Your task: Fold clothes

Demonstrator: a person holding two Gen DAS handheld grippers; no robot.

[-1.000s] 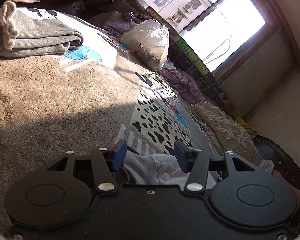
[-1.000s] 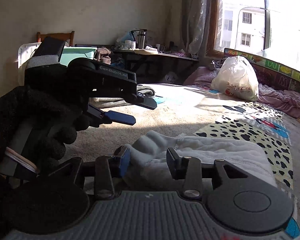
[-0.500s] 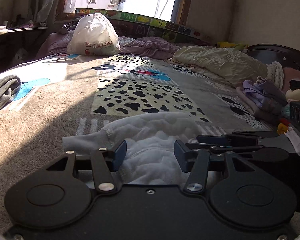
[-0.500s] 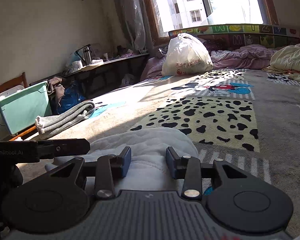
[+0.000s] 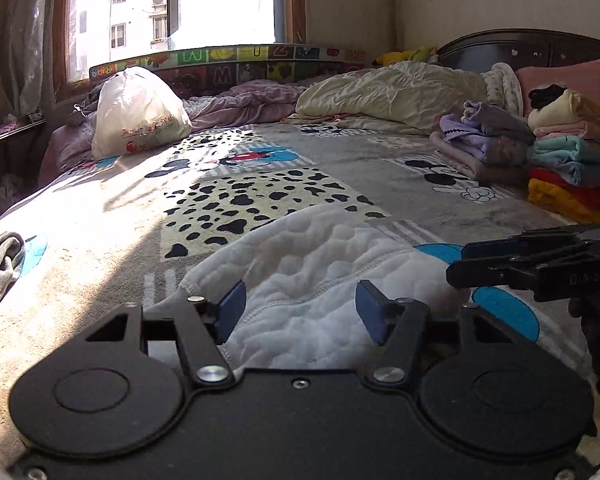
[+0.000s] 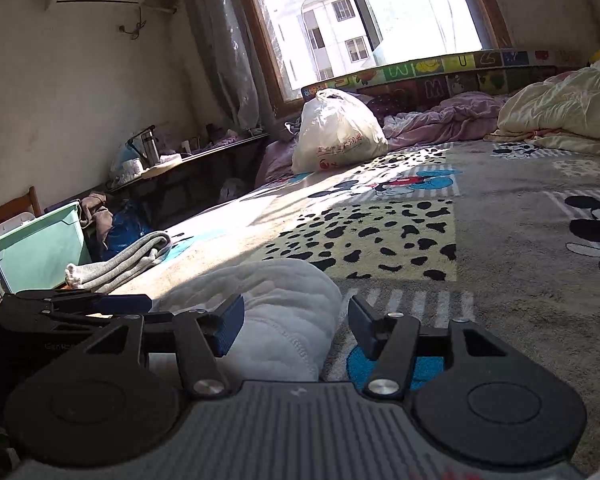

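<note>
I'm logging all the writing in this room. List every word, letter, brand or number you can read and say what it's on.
"M": a tile of the alphabet mat standing under the window.
"W": another tile of that mat, in the left wrist view.
"Cen...": start of a brand on the left gripper; the rest is hidden.
Embossed digits on the right gripper: too faint to read.
Red print on the white plastic bag: too blurred to read.

bed blanket point(image 5: 380, 184) | on it: white garment point(image 5: 312, 280), plastic bag point(image 5: 138, 116), folded stack point(image 5: 572, 160)
</note>
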